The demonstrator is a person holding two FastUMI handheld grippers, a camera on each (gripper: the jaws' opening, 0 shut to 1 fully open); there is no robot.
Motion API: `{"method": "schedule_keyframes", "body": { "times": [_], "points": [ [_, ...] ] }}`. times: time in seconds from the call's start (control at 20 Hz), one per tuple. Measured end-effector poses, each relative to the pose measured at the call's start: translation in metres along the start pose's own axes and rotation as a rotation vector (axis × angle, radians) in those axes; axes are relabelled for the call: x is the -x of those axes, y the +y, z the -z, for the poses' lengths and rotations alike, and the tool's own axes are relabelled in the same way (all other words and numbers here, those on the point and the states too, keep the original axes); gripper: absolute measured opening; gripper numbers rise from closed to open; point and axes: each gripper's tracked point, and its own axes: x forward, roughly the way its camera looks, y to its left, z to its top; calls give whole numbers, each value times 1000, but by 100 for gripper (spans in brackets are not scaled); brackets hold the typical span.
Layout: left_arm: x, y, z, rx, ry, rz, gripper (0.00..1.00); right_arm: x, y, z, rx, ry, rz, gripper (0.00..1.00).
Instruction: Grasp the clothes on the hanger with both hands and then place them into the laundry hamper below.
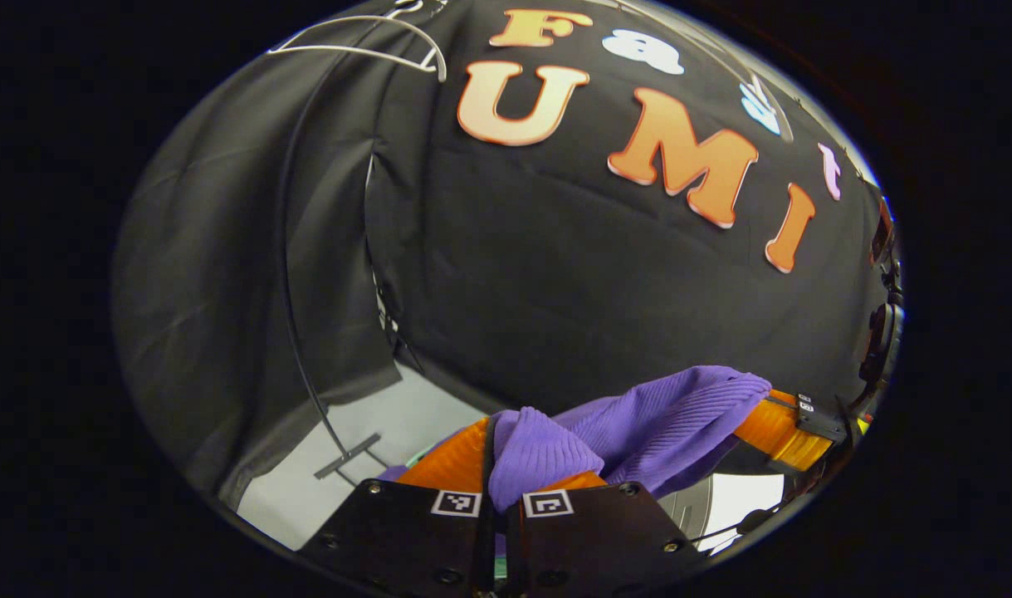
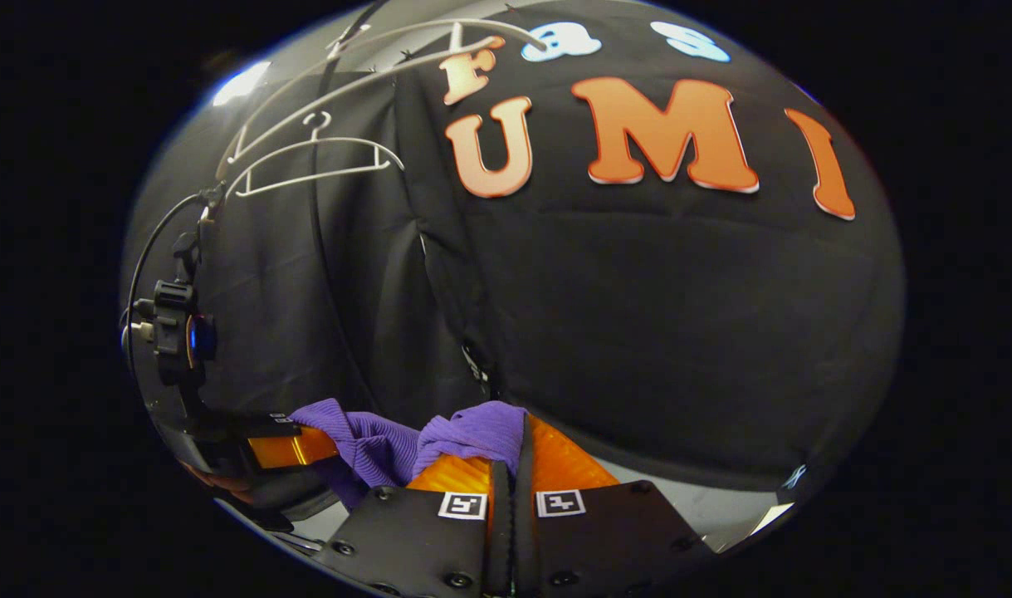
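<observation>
Black cloth wall behind, bare hanger (image 2: 310,162) at 11 o'clock. Both grippers' fingers clamp the purple garment (image 1: 638,423) slung between them; soft, light, floppy, so hold gathered folds.

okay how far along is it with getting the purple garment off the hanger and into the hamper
Done: the white hanger hangs bare, so the purple garment is off it. In hand: the left gripper and right gripper are each shut on a fold of it, the cloth stretched between them. Left: lowering it into the hamper and letting go.
</observation>
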Motion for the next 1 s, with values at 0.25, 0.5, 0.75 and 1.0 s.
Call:
{"method": "schedule_keyframes", "body": {
  "times": [0.25,0.5,0.75,1.0],
  "points": [
    [-28,-18,78,2,248,31,6,-24,-24,100,-72,236,18,9],
    [-25,-16,125,-23,356,20,12,-40,-30,163,-85,392,42,10],
    [-16,-5,146,-35,421,-17,39,-31,-22,189,-23,521,3,10],
    [0,30,162,13,440,-115,87,-17,-17,208,-45,551,-30,100]
  ]
}}
